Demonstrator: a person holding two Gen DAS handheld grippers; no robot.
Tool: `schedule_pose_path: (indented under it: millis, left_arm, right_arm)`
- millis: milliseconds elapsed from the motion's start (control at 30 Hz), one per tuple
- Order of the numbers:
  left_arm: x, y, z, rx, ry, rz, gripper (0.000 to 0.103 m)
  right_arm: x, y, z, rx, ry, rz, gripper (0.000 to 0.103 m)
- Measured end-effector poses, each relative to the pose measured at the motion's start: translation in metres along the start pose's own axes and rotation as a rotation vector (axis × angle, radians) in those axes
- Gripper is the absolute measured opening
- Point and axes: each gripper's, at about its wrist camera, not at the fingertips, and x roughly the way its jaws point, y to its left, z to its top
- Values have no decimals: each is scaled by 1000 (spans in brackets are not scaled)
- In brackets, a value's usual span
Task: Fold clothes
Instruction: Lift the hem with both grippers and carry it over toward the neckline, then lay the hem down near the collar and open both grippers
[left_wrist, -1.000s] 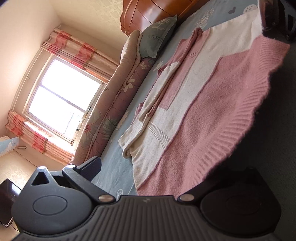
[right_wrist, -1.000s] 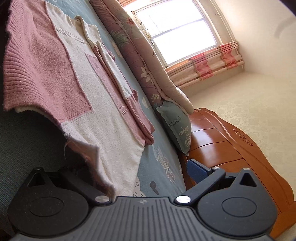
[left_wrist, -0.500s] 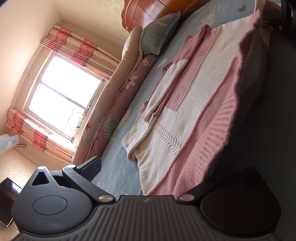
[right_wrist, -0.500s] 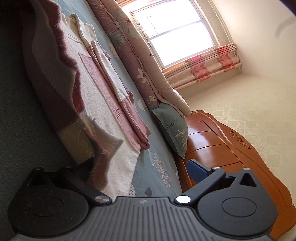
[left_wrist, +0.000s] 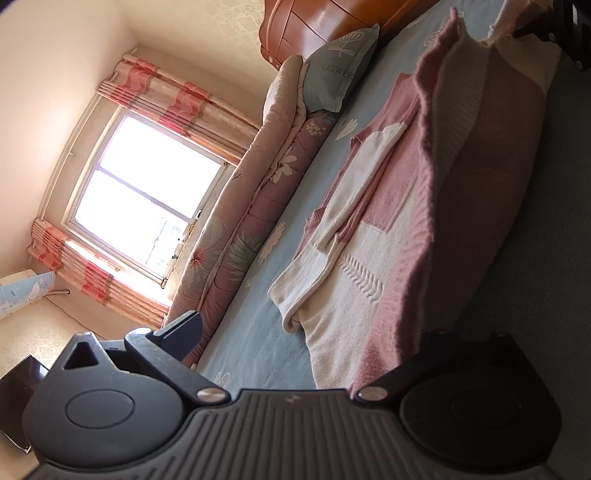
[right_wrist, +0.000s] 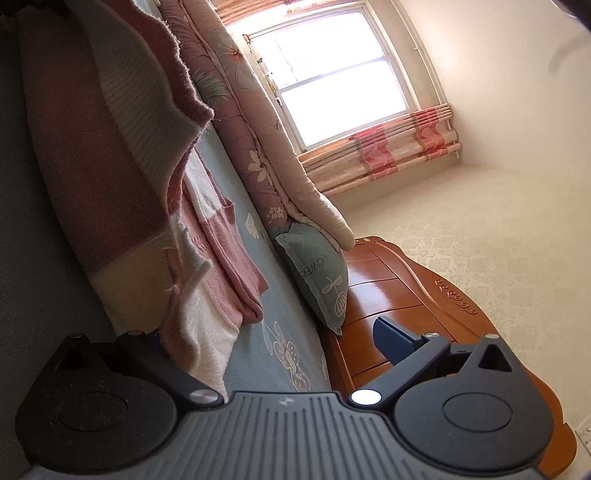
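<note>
A pink and cream knitted sweater lies on the blue bedsheet, sleeves folded in. Its ribbed pink hem is lifted and curls over the body. My left gripper holds one hem corner; only its left finger shows, the other is hidden under the knit. My right gripper holds the other hem corner; its right finger shows, the left is buried in cloth. The sweater rises in a fold across the right wrist view.
A rolled floral quilt and a blue-green pillow lie along the far side of the bed. A wooden headboard stands past the pillow. A window with pink curtains is behind. Dark bedding lies under the hem.
Both grippers have raised the sweater's hem off the bed and carried it forward over the body; the hem, flat a second ago, now stands up as a fold.
</note>
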Motion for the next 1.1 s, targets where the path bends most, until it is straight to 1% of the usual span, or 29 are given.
schedule_pose_path:
  millis: [233,333,467,633,667,767,900,1100]
  left_arm:
    - [19,6,7,6,-2,29,103]
    - [30,9,12,9,-3,29,103]
    - [47,12,17,37,-3,6,103]
    - [71,20,24,69,-7,-59,103]
    - [75,21,25,79,-12,-62,103]
    - [89,24,29,114,-24,-65,103]
    - [111,34,36,99,-19,-91,103]
    - [148,44,47,110,-27,-41,103]
  right_arm:
    - [21,-5,7,-12,-7,-21,103]
    - [32,-7,11,-17,-6,-20,103]
    - [47,-8,14,-17,6,13,103]
    - [65,-14,17,-28,9,76,103]
    - [69,-15,18,-30,10,88,103]
    - [79,-16,20,-65,-12,84,103]
    - [98,-19,27,-85,-29,84,103]
    - [130,-24,41,-104,-49,29,103]
